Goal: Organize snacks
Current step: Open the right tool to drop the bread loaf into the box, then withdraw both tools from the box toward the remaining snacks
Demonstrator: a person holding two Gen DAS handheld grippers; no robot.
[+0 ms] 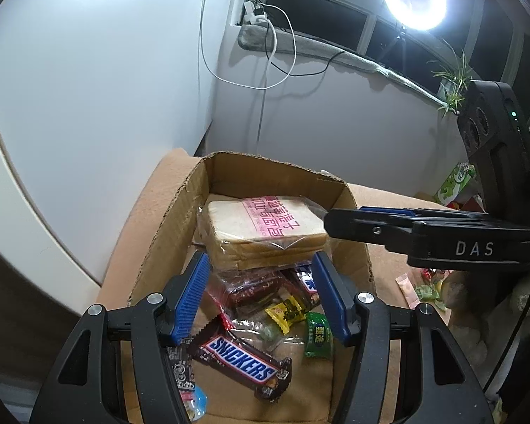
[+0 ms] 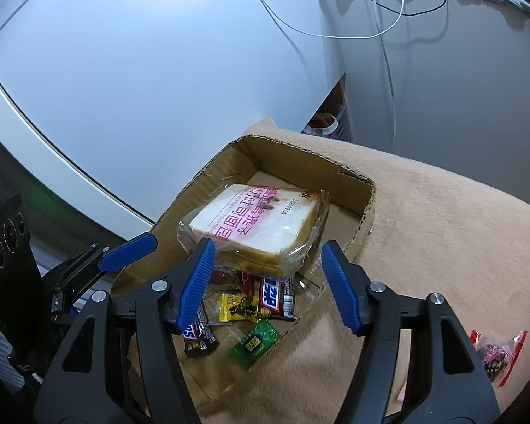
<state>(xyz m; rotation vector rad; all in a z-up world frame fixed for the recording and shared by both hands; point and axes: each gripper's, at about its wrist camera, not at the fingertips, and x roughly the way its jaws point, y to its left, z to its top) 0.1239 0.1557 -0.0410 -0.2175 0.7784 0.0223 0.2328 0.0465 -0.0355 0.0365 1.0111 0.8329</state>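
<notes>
An open cardboard box [image 1: 166, 219] [image 2: 364, 208] sits on a beige cloth. In it a wrapped bread loaf [image 1: 265, 228] [image 2: 258, 222] lies on top of a Snickers bar [image 1: 242, 362], a yellow sachet [image 1: 286, 312] [image 2: 238, 309], a green sachet [image 1: 318, 335] [image 2: 254, 344] and other bars [image 2: 277, 295]. My left gripper [image 1: 261, 296] is open and empty above the box's near end. My right gripper [image 2: 266, 282] is open and empty, just in front of the bread; it also shows side-on in the left wrist view [image 1: 399, 228].
Loose snacks lie on the beige cloth [image 2: 441, 219] right of the box: a red-edged packet [image 2: 494, 357], a pink sachet [image 1: 408, 291] and green candies [image 1: 427, 291]. A green carton [image 1: 454, 183] stands at the far right. White walls stand behind the box.
</notes>
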